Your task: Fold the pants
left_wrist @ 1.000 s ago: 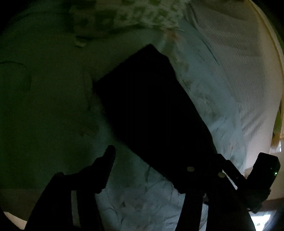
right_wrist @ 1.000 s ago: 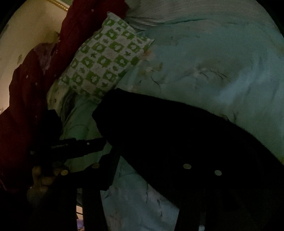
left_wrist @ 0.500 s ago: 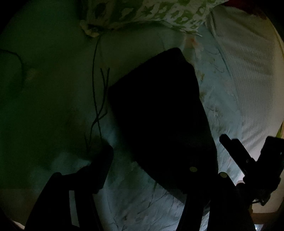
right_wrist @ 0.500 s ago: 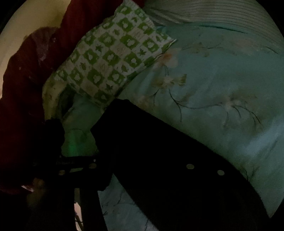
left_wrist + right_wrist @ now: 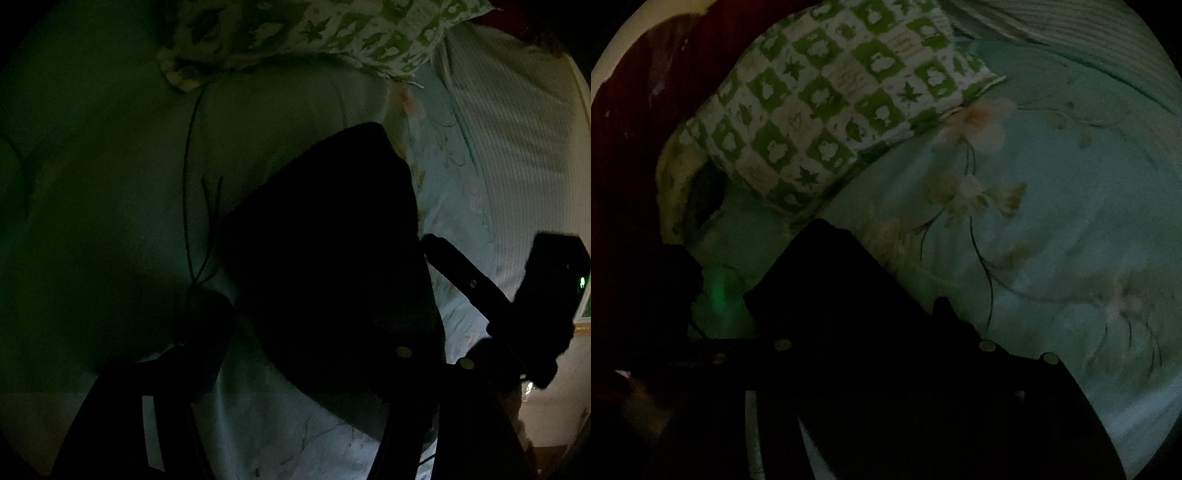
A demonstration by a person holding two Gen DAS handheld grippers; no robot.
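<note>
The black pants (image 5: 325, 258) lie folded on the pale blue-green flowered bedsheet (image 5: 110, 221) in very dim light. My left gripper (image 5: 306, 325) stands over their near end. Its left finger rests on bare sheet, apart from the cloth, and its right finger merges with the dark fabric. One finger (image 5: 465, 280) of my right gripper lies along the pants' right edge. In the right wrist view the pants (image 5: 849, 314) fill the gap of my right gripper (image 5: 864, 321). Black on black hides whether its pads press them.
A green-and-white checked pillow (image 5: 332, 33) (image 5: 831, 110) lies just beyond the pants. A white ribbed blanket (image 5: 517, 147) (image 5: 1052, 29) covers the far side of the bed. Dark red cloth (image 5: 635, 147) is bunched at the left. Flowered sheet (image 5: 1052, 240) stretches bare to the right.
My right gripper has swung sideways and rolled, and its finger now lies close along the pants' right edge. The pants look shorter and more bunched. The left gripper has barely shifted.
</note>
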